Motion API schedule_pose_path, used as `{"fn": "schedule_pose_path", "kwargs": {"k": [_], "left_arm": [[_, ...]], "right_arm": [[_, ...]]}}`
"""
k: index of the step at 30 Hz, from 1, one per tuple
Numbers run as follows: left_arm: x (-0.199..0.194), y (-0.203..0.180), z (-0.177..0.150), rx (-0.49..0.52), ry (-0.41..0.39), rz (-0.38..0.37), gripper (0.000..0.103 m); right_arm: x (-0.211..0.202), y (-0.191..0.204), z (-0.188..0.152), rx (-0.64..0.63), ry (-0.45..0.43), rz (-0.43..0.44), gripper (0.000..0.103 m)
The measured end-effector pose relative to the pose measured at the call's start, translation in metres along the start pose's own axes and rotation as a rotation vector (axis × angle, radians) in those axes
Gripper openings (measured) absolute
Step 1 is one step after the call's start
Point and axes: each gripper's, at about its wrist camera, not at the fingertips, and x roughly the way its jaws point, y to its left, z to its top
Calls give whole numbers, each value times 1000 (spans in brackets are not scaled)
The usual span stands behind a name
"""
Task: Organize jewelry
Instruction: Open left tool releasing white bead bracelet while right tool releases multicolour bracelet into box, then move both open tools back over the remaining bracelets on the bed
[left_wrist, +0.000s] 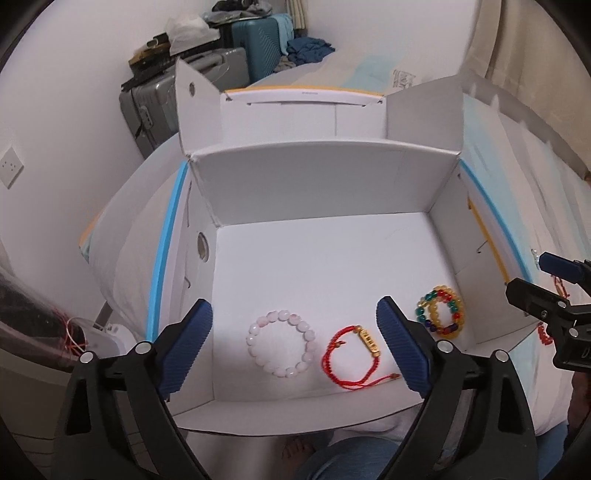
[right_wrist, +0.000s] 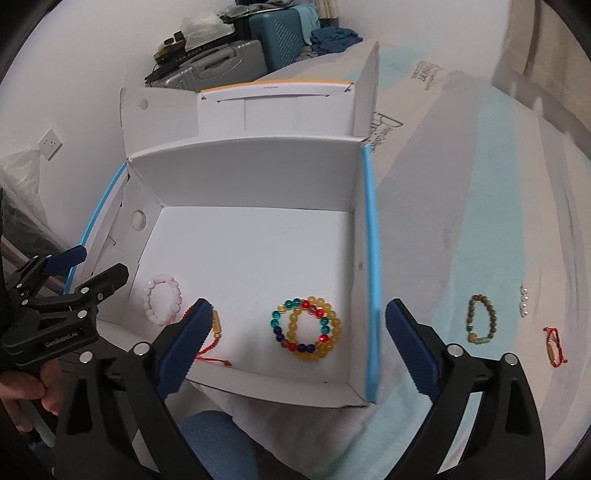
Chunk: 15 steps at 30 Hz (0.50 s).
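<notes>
White cardboard box (right_wrist: 258, 173) sits open on a bed (right_wrist: 480, 184), lid flaps up at the far side. Left gripper (left_wrist: 295, 343) hangs over the box's near-left part, fingers wide apart, nothing between the pads. Right gripper (right_wrist: 295, 347) hangs over the near-right corner, fingers also spread wide and empty; its right finger sits past the blue-edged box wall in view.

In the box, near the front wall: yellow and multicolour bead bracelets (right_wrist: 308, 330) lying overlapped, flat; pink bead bracelet (left_wrist: 282, 343) flat and round, no real long axis; red cord bracelet (left_wrist: 354, 354) just beside the pink one, its gold bar running diagonally from far-left to near-right, cord tail trailing along the front wall.

Still out on the bed, right of the box: brown bead bracelet (right_wrist: 480, 319), oval, long axis running away from the camera; second red cord bracelet (right_wrist: 554, 347), bar roughly the same way; a small white pearl piece (right_wrist: 523, 301), possibly earrings, too small to tell.

Risks: the soft bedding could let a finger dig in and miss the thin cord; a low pass could clip the box wall and shift it; the overlapped bracelets may tangle; pearls could be overlooked.
</notes>
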Motion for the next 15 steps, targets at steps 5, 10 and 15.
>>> {"fn": "schedule_pose_path", "kwargs": {"k": [5, 10, 15], "left_arm": [[-10, -16, 2, 4, -14, -32, 96], [-18, -32, 3, 23, -25, -46, 97], [-26, -49, 6, 47, -32, -55, 97]], "right_arm": [[-13, -14, -3, 22, -9, -18, 93], [-30, -28, -7, 37, -30, -30, 95], [-45, -45, -13, 61, -46, -40, 95]]}}
